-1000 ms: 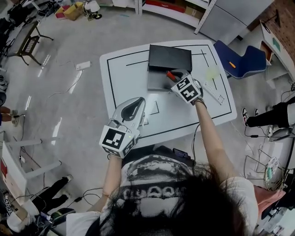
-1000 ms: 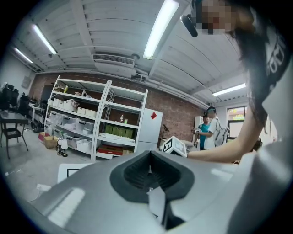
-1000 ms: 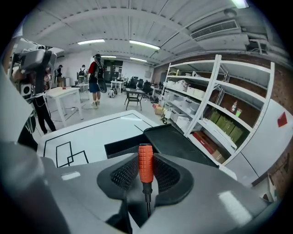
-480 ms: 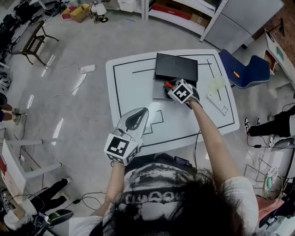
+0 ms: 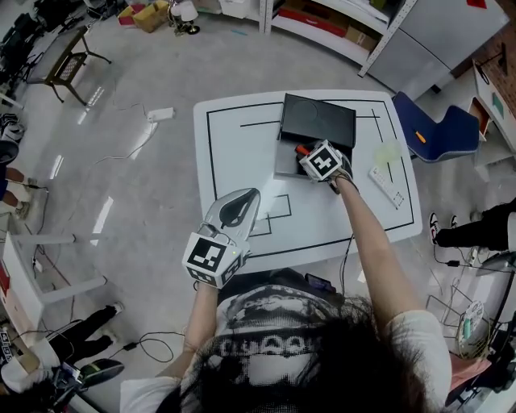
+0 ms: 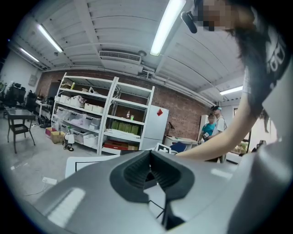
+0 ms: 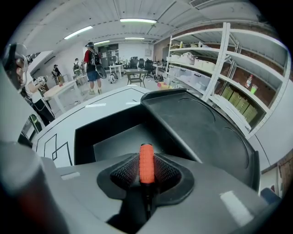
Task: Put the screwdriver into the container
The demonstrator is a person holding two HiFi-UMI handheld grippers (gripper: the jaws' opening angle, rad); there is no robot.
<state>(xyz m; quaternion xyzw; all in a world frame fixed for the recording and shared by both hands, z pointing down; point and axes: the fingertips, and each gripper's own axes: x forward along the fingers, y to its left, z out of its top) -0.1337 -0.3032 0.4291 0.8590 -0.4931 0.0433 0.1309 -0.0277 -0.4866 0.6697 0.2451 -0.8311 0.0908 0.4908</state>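
Note:
The screwdriver point(image 7: 146, 162) has an orange ribbed handle, and my right gripper point(image 7: 146, 176) is shut on it with its jaws closing; the handle points forward. It hangs over the near edge of the open black container point(image 7: 116, 141), whose lid point(image 7: 201, 123) lies tipped back behind. In the head view the right gripper point(image 5: 306, 155) holds the screwdriver point(image 5: 301, 150) at the container point(image 5: 284, 165) on the white table point(image 5: 234, 137). Near the table's front edge my left gripper point(image 5: 248, 198) is raised and holds nothing; its jaws look closed in the left gripper view point(image 6: 149, 171).
A white strip-shaped object point(image 5: 385, 184) and a pale green item point(image 5: 387, 151) lie on the table's right side. A blue chair point(image 5: 439, 129) stands beyond the right edge. Shelving point(image 5: 339, 24) lines the back, and a power strip point(image 5: 161, 114) lies on the floor at left.
My right gripper has carried the screwdriver a little further over the container's near edge. The left gripper has stayed near the table's front edge.

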